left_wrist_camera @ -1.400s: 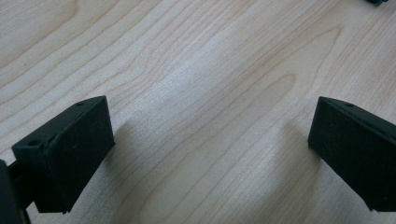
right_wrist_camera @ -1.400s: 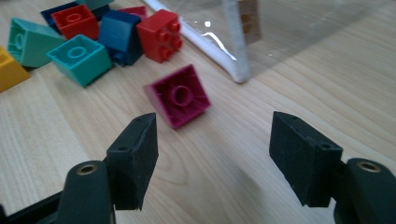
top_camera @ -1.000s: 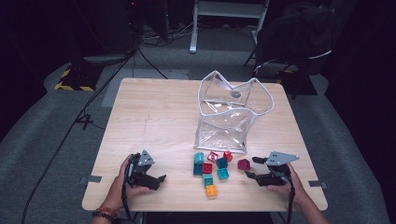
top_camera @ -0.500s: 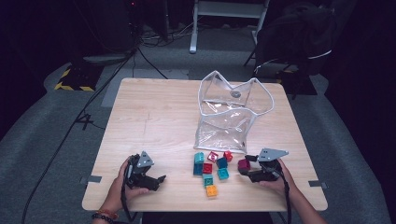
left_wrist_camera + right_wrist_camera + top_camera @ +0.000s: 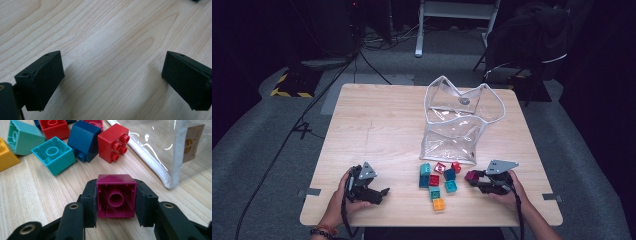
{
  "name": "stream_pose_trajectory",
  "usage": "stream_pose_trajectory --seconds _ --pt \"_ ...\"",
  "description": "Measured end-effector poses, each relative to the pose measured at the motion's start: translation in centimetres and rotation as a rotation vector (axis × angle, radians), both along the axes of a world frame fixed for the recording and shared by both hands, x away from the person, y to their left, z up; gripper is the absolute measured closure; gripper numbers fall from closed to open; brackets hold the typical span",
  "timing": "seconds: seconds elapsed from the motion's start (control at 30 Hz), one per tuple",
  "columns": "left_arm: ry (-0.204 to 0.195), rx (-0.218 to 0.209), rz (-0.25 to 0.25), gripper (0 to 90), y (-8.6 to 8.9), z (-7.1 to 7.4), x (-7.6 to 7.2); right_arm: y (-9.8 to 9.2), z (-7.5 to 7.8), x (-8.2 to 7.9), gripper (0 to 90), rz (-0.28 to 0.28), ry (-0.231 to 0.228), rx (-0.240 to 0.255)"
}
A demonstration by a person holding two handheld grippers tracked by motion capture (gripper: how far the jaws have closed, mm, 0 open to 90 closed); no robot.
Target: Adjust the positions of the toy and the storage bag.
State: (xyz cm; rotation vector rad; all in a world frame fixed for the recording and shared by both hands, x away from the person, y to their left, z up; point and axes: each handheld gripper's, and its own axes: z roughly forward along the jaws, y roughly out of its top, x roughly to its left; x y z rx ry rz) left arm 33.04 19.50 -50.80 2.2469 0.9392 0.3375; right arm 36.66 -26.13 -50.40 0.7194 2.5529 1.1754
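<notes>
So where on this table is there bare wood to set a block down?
The whole left half of the table is bare, from the far edge to the left gripper. It is crowded at the near middle, where loose blocks sit between the clear bag and the right gripper, shut on a magenta block.

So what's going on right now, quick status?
Right gripper jaws just closed on the magenta block. Left gripper open over bare table. Clear bag just beyond, nothing between.
</notes>
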Motion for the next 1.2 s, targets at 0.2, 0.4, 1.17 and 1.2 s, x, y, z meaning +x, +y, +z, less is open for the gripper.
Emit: stream_pose_trajectory --seconds 0.2,0.4,1.17,1.2 --pt "0.000 0.001 -0.001 4.4 0.0 0.0 0.0 -2.0 0.1 0.5 59.1 -0.042 0.004 -0.014" --pt "-0.001 0.002 0.000 4.4 0.0 0.0 0.0 -4.3 0.1 0.9 59.1 -0.124 0.006 -0.004" --pt "-0.001 -0.002 0.001 5.1 0.0 0.0 -0.1 -8.8 0.0 1.7 59.1 -0.346 -0.005 0.012" --pt "-0.001 -0.002 0.001 5.1 0.0 0.0 -0.1 -8.8 0.0 1.7 59.1 -0.346 -0.005 0.012"
